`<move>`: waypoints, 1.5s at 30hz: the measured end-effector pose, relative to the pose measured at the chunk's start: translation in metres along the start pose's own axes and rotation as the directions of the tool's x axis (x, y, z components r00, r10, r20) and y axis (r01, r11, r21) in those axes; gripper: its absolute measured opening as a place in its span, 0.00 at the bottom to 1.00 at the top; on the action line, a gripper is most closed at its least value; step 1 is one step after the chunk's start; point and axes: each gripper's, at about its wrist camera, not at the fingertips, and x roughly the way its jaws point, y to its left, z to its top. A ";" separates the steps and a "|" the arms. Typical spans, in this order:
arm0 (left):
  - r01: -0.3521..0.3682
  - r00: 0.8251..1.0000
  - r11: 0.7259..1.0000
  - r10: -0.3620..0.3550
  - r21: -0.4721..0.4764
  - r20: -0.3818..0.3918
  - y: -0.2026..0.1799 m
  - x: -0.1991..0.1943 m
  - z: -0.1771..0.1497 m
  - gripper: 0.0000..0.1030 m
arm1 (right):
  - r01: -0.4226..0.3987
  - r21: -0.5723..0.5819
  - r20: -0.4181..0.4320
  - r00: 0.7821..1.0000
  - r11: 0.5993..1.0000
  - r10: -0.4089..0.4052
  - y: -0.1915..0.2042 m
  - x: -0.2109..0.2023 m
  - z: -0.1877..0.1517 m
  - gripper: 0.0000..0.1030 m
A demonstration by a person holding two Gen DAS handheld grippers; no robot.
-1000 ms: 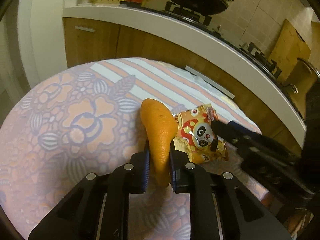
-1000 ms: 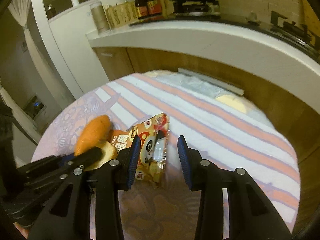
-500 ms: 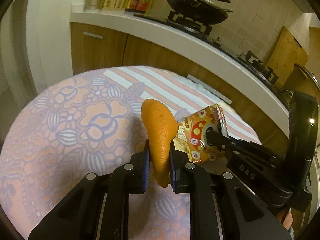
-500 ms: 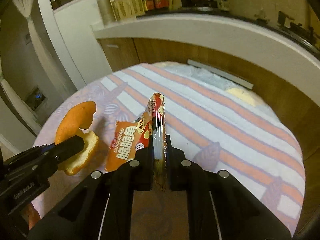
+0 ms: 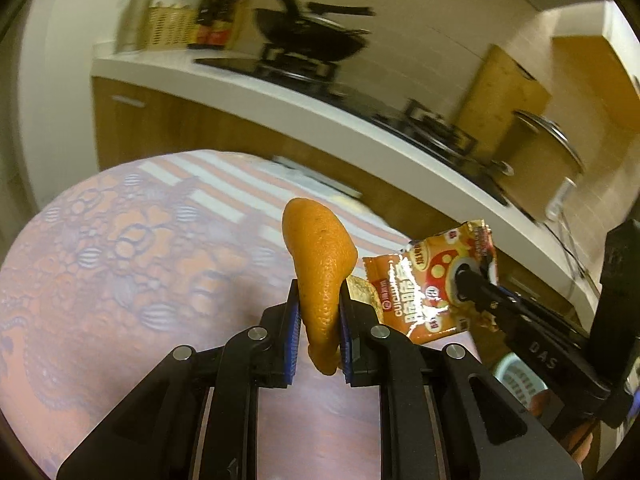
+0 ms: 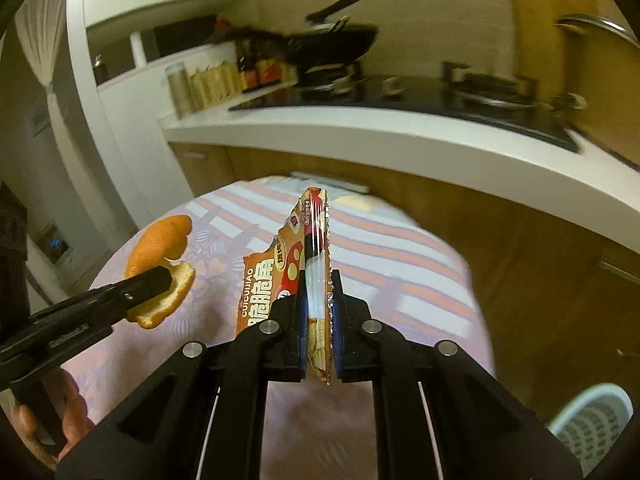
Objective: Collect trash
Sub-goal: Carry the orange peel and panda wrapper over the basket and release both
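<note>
- The snack wrapper [image 6: 316,280], which lay flat on the patterned tablecloth [image 5: 120,248] a second ago with the right gripper's fingers standing open on either side of it, now hangs clear of the cloth, edge-on between those fingers.
- The right gripper [image 6: 320,312] has closed: its blue pads press on both faces of the wrapper, with the foil's upper end standing up past the fingertips.
- From the left wrist view the same wrapper [image 5: 432,284] shows its printed orange face, pinched at its right side by the black fingertips of the right gripper [image 5: 472,280].
- The orange peel [image 5: 320,264] was already pinched a second ago and is still pinched; it now sits higher above the cloth, and the kitchen background is blurred.
- The left gripper [image 5: 318,320] is nearly closed, its pads clamping the peel's narrow lower part while the broad end rises above the fingertips.
- In the right wrist view the peel [image 6: 160,268] is held at the left, beside the wrapper but not touching it, and a hand [image 6: 52,420] grips the left tool's handle.
- A white slotted basket [image 6: 592,428] sits low at the right, beyond the table's edge.
</note>
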 end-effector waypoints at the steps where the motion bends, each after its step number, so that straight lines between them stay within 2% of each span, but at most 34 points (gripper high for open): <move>1: 0.018 1.000 1.000 -0.018 0.014 -0.004 -0.010 -0.001 -0.004 0.14 | 0.013 0.006 0.009 1.000 1.000 -0.013 -0.005 -0.010 -0.003 0.07; 10: 0.153 0.988 0.980 -0.148 0.125 -0.052 -0.093 -0.002 -0.035 0.14 | 0.167 0.070 0.072 0.982 0.983 -0.172 -0.061 -0.105 -0.046 0.07; 19: 0.279 0.958 0.926 -0.250 0.255 -0.139 -0.187 0.003 -0.078 0.14 | 0.296 0.163 0.081 0.947 0.941 -0.312 -0.120 -0.172 -0.094 0.07; 25: 0.334 0.939 0.883 -0.282 0.330 -0.196 -0.243 0.011 -0.105 0.14 | 0.372 0.254 0.061 0.915 0.893 -0.398 -0.167 -0.209 -0.126 0.07; 30: 0.370 0.924 0.851 -0.294 0.372 -0.245 -0.277 0.021 -0.130 0.14 | 0.405 0.319 0.028 0.900 0.857 -0.435 -0.197 -0.225 -0.149 0.07; 33: 0.387 0.914 0.842 -0.295 0.377 -0.278 -0.291 0.031 -0.143 0.15 | 0.420 0.351 -0.004 0.894 0.837 -0.447 -0.215 -0.232 -0.165 0.07; 37: 0.397 0.906 0.834 -0.289 0.383 -0.310 -0.307 0.043 -0.158 0.15 | 0.435 0.374 -0.045 0.890 0.819 -0.453 -0.230 -0.233 -0.180 0.08; 41: 0.392 0.905 0.833 -0.273 0.390 -0.327 -0.315 0.052 -0.166 0.17 | 0.453 0.384 -0.084 0.885 0.804 -0.459 -0.238 -0.229 -0.191 0.08; 44: 0.397 0.900 0.832 -0.270 0.387 -0.343 -0.317 0.058 -0.169 0.22 | 0.464 0.390 -0.102 0.880 0.795 -0.463 -0.245 -0.224 -0.193 0.08; 45: 0.401 0.897 0.832 -0.271 0.385 -0.349 -0.318 0.060 -0.170 0.29 | 0.465 0.396 -0.114 0.880 0.792 -0.460 -0.249 -0.222 -0.195 0.09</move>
